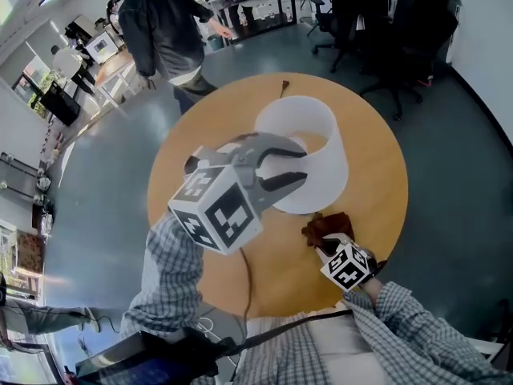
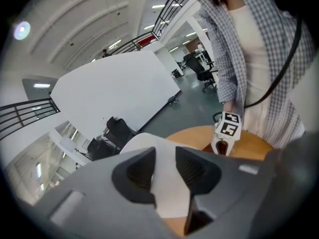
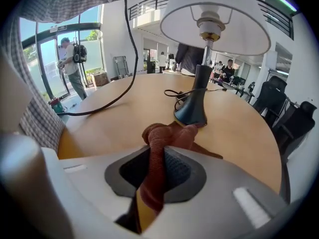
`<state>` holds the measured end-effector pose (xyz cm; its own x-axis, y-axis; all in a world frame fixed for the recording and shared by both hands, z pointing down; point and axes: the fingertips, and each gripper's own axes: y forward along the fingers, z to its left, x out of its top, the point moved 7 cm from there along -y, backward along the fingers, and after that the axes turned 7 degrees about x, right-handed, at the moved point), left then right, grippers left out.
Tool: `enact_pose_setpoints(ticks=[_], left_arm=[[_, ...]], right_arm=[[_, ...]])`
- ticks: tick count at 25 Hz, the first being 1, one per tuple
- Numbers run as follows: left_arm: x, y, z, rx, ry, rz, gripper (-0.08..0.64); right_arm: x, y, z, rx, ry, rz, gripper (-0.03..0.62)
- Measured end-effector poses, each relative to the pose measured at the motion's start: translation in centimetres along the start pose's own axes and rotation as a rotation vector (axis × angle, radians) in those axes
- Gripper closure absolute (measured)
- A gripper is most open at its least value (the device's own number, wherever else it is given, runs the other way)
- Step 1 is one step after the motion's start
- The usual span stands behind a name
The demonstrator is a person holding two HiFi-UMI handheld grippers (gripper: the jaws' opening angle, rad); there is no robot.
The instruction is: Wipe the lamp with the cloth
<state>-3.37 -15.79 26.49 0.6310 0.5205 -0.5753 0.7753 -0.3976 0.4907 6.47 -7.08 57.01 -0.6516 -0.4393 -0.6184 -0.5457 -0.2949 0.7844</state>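
A lamp with a white shade [image 1: 303,152] stands on the round wooden table [image 1: 377,175]. My left gripper [image 1: 304,166] hovers over the shade's near side with its jaws apart. In the left gripper view the shade [image 2: 167,195] fills the gap between the pads of the left gripper [image 2: 164,171], and I cannot see contact. My right gripper [image 1: 327,247] sits low at the table's near right, shut on a rust-brown cloth [image 1: 325,228]. In the right gripper view the cloth [image 3: 167,133] bunches out of the right gripper [image 3: 157,158], just short of the dark lamp base [image 3: 192,111] beneath the shade [image 3: 217,16].
The lamp's black cord [image 3: 109,101] trails across the table toward the near left edge. A person in a dark jacket [image 1: 160,26] stands beyond the table's far left. Black office chairs [image 1: 401,22] are at the far right.
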Motion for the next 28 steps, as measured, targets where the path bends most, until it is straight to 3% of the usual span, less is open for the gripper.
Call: enact_pose_setpoints(ticks=[3,8,12,19,25,28], left_arm=[[0.1,-0.2,-0.4,0.016,-0.017,-0.024,0.431],[1.4,-0.2,-1.3,0.03,-0.098,-0.146,0.467],[1.9,0.4,-2.0,0.043,-0.091,-0.144,0.469],[2.1,0.3,-2.1,0.092,-0.153,-0.168,0.463],[1.7,-1.2,-1.2,0.183,-0.242,-0.242,0.47],[1.6,-2.6,-0.9,0.253,-0.28,-0.276,0.504]], right_arm=[[0.0,0.7,0.1,0.023,0.02,0.013,0.514],[-0.1,1.0,0.6,0.067,0.015,0.028,0.464],[-0.5,0.9,0.5,0.062,0.04,0.014,0.412],[-0.3,-0.8,-0.4,0.004,0.118,-0.077,0.342],[-0.5,-2.5,-2.0,-0.057,0.209,-0.192,0.341],[-0.3,-4.1,-2.3,-0.097,0.24,-0.256,0.395]])
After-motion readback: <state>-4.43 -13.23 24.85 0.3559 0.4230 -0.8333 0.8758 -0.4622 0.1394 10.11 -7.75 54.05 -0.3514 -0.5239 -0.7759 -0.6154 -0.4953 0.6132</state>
